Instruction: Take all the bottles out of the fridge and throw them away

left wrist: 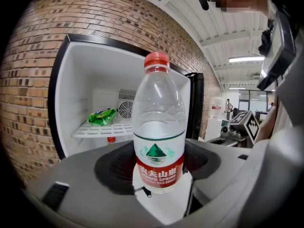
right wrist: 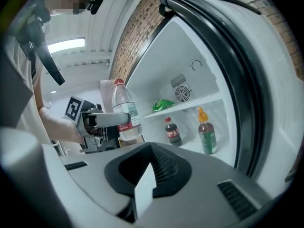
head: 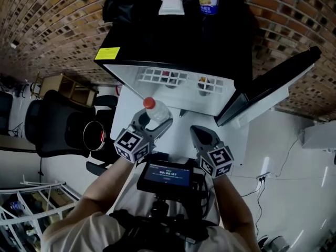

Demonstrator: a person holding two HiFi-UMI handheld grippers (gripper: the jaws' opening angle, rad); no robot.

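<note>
The left gripper [head: 155,122] is clamped around the lower body of a clear water bottle [left wrist: 159,127], pads pressing on the label band, so the bottle stands upright with its red cap on top. It is held out in front of the open mini fridge [head: 157,41], clear of the cabinet. I take this to be the carry-away step, with the grip low and the bottle kept vertical so it rides steadily on the way to wherever it gets thrown out. No bin shows in any view.

The right gripper [head: 200,136] hangs beside it with its jaws together and nothing between them, pointing toward the fridge's inside. I read that as the free hand waiting for the next bottle. The fridge door [head: 273,83] is swung wide to the right, which leaves the shelves reachable.

Two bottles remain on the lower level: a dark cola bottle [right wrist: 173,132] with a red cap, and beside it a bottle with an orange cap [right wrist: 207,137] and a green label. A green snack packet [right wrist: 163,104] lies on the wire shelf above them.

The water bottle's red band reads "NONGFU SPRING" under Chinese characters, below a green mountain emblem. The other labels, and the yellow sticker [head: 107,53] on the fridge top, are too small to read.
</note>
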